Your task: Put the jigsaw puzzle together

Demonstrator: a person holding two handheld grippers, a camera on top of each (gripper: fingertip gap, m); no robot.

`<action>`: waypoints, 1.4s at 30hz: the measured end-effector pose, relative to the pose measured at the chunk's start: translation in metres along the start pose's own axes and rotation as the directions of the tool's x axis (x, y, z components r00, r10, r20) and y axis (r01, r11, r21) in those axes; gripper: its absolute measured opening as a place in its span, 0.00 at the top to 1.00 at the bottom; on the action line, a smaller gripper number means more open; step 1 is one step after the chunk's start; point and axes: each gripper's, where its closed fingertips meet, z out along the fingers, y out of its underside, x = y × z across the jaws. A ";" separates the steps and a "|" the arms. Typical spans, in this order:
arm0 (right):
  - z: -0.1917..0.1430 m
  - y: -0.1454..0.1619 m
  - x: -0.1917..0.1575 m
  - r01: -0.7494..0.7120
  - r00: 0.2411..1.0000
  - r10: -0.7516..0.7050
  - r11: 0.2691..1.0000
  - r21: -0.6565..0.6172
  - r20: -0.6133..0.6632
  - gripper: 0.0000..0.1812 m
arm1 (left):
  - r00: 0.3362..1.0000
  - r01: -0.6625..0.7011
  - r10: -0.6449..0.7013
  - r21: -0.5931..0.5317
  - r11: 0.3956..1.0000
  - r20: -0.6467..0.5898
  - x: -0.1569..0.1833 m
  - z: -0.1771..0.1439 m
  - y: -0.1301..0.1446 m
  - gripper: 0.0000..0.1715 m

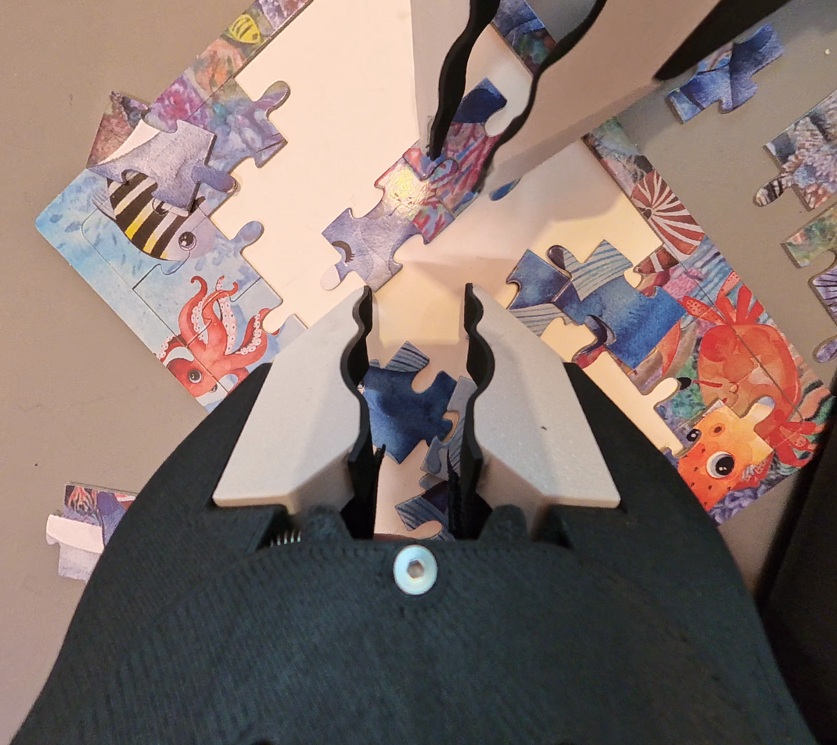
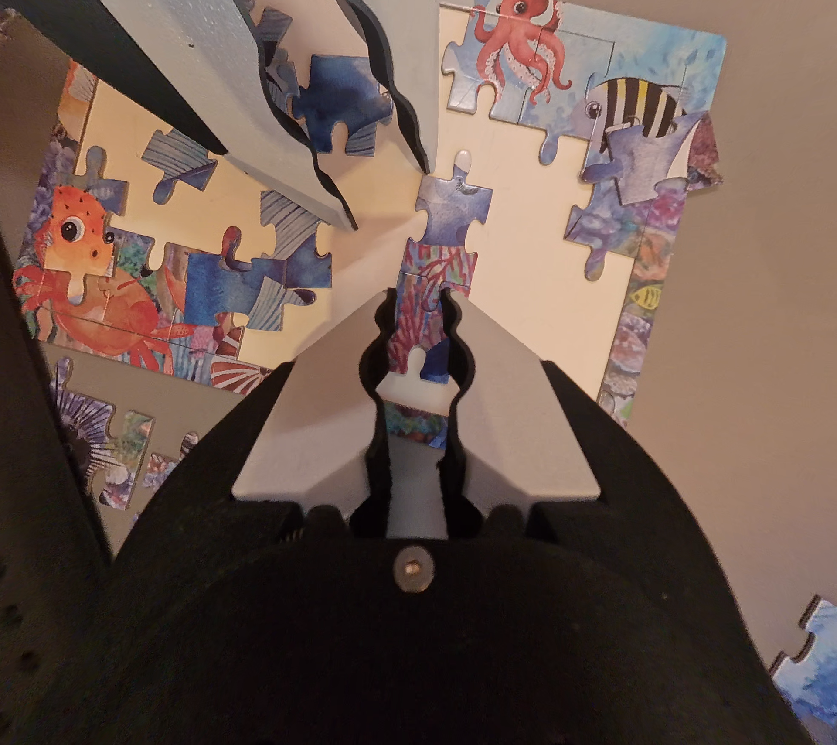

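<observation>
Your left gripper (image 1: 419, 306) hangs over the cream middle of the puzzle tray (image 1: 358, 43), its fingers parted with nothing between them. Just past the tips lies a joined strip of pieces (image 1: 403, 202), purple at the near end and pink coral farther on. Your right gripper (image 1: 462, 152) reaches in from the tray's far edge, one finger touching that strip. A dark blue piece (image 1: 403, 410) lies loose beneath your fingers.

Left hand-held gripper (image 1: 419, 299) and right hand-held gripper (image 2: 414, 299) point toward each other, jaws parted, nothing gripped
</observation>
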 end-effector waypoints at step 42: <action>-0.009 0.005 0.007 -0.002 1.000 0.002 1.000 0.012 0.018 1.00 | 0.990 -0.039 0.028 0.083 0.996 0.137 -0.036 0.001 -0.008 0.70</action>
